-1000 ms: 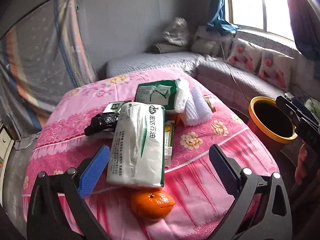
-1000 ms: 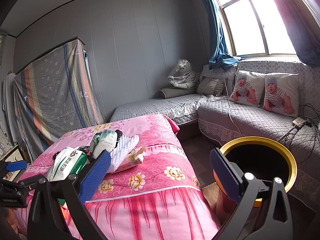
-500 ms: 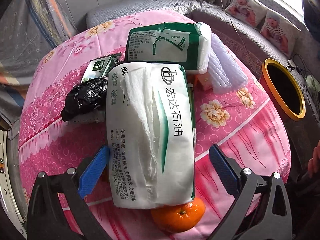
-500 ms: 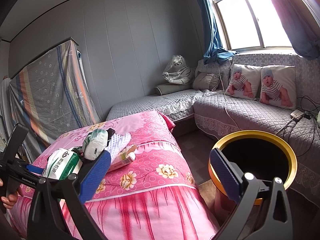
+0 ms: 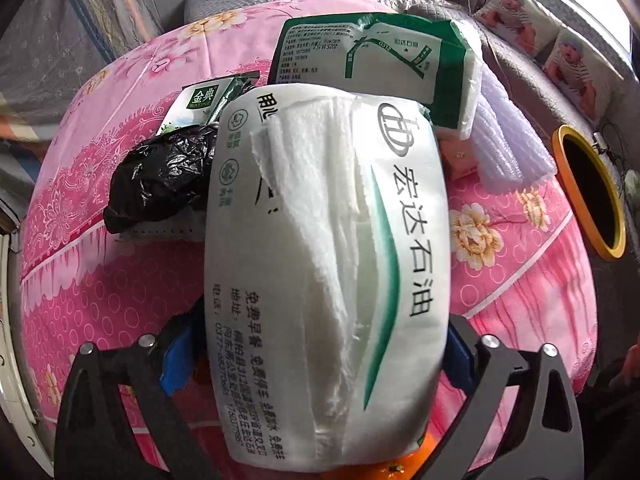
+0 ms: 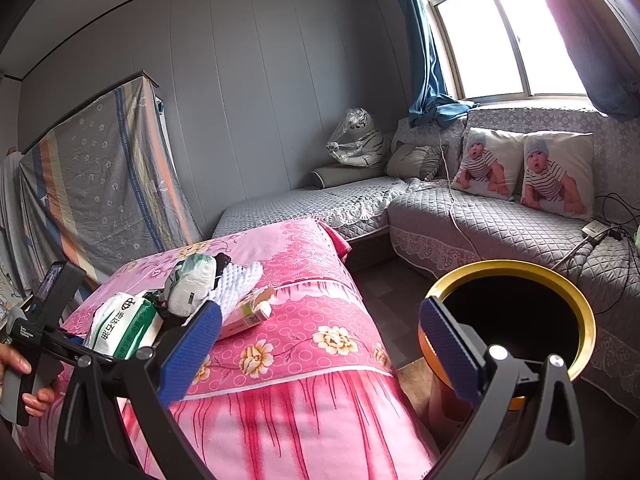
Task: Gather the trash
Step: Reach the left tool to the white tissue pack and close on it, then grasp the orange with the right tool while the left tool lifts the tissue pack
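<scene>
A white and green tissue pack [image 5: 328,264] lies on the pink table [image 5: 100,288]. My left gripper [image 5: 316,356] straddles its near end, open, blue pads close to its sides; contact cannot be told. A black plastic bag [image 5: 160,176] lies left of the pack, a green carton [image 5: 200,100] behind it. My right gripper [image 6: 320,344] is open and empty, off the table's right edge beside the yellow-rimmed bin [image 6: 516,320]. The right wrist view shows the pack [image 6: 120,324] and the left gripper [image 6: 48,336].
A second green tissue pack [image 5: 380,68], white foam netting [image 5: 504,136] and a small box [image 6: 248,316] lie further back. An orange [image 5: 400,468] sits under the pack's near end. The bin [image 5: 588,196] stands right of the table. A grey sofa [image 6: 500,224] runs behind.
My left gripper has moved forward and down until its fingers straddle the tissue pack, and the jaws have narrowed. My right gripper has stayed open near the bin.
</scene>
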Available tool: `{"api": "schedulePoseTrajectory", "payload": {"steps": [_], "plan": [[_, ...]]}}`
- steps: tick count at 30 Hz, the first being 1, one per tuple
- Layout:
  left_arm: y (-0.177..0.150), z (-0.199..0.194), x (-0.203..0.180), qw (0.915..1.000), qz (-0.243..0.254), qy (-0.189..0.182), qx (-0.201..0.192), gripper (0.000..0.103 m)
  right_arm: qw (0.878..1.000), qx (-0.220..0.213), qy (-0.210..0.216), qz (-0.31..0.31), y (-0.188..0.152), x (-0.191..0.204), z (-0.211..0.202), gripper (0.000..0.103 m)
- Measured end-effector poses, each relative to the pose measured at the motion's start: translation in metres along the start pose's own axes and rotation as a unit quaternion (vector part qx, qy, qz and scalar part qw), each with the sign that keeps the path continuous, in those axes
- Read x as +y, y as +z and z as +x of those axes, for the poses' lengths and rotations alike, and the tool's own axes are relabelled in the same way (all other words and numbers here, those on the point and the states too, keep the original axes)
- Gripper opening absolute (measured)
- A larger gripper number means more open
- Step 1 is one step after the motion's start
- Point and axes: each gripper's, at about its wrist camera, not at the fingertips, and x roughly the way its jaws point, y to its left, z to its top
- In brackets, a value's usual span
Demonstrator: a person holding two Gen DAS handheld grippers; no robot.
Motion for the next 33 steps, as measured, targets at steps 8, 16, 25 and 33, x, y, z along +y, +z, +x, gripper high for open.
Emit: {"api": "schedulePoseTrajectory", "payload": {"steps": [8, 16, 25, 33], "plan": [[-0.019, -0.035, 0.025, 0.9983, -0.036, -0.024, -0.038, 0.079, 0.998, 0.01, 0.046, -0.031, 0.011, 0.004, 0.006, 0.096], [-0.064, -0.101, 0.051, 0.9838, -0.076, -0.035, -0.159, 0.079, 0.961, 0.211, 0.165, -0.071, 0.017, 0.023, 0.062, 0.096], [-0.144, -0.151, 0.069, 0.9446, -0.161, -0.025, -0.285, 0.08, 0.868, 0.227, 0.351, -0.267, -0.052, 0.144, 0.029, 0.096], [-0.179, -0.171, 0.065, 0.9319, -0.176, -0.027, -0.316, 0.08, 0.832, 0.222, 0.388, -0.328, -0.079, 0.217, 0.044, 0.081]]}}
